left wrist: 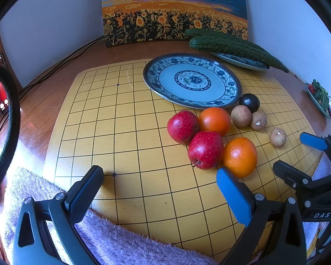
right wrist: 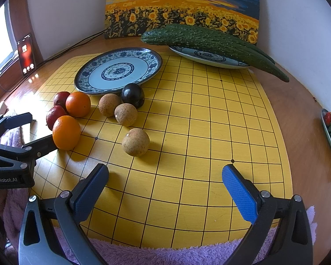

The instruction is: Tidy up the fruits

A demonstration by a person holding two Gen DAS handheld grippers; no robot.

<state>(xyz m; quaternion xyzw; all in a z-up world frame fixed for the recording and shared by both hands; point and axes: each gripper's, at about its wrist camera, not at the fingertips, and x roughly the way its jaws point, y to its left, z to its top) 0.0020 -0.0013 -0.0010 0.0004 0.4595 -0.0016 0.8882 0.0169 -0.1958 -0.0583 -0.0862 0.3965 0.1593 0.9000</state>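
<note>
Fruit cluster sits just in front of the empty plate (left wrist: pixel 192 81). Nearest orange (left wrist: pixel 239 156) lies just ahead of the left gripper (left wrist: pixel 161 187), off its right finger; right gripper (right wrist: pixel 165 185) farther. Both spread wide, holding nothing.

My left fingers (left wrist: pixel 234 198) carry bright blue pads on black frames, and my right fingers (right wrist: pixel 239 193) match them. The board (right wrist: pixel 198 121) is yellow with a black grid. On it lie two red apples (left wrist: pixel 205 150) with pale speckles, two plain oranges (left wrist: pixel 239 156), three dull tan longans (right wrist: pixel 135 141) and one near-black plum (right wrist: pixel 132 95). The plate (right wrist: pixel 94 66) is white with blue floral bands. Two cucumbers (right wrist: pixel 209 42) are dark green and bumpy. The painting (right wrist: pixel 183 6) shows yellow sunflowers under a blue sky. The towel (left wrist: pixel 121 238) is lilac; the counter (right wrist: pixel 304 119) is reddish brown.
</note>
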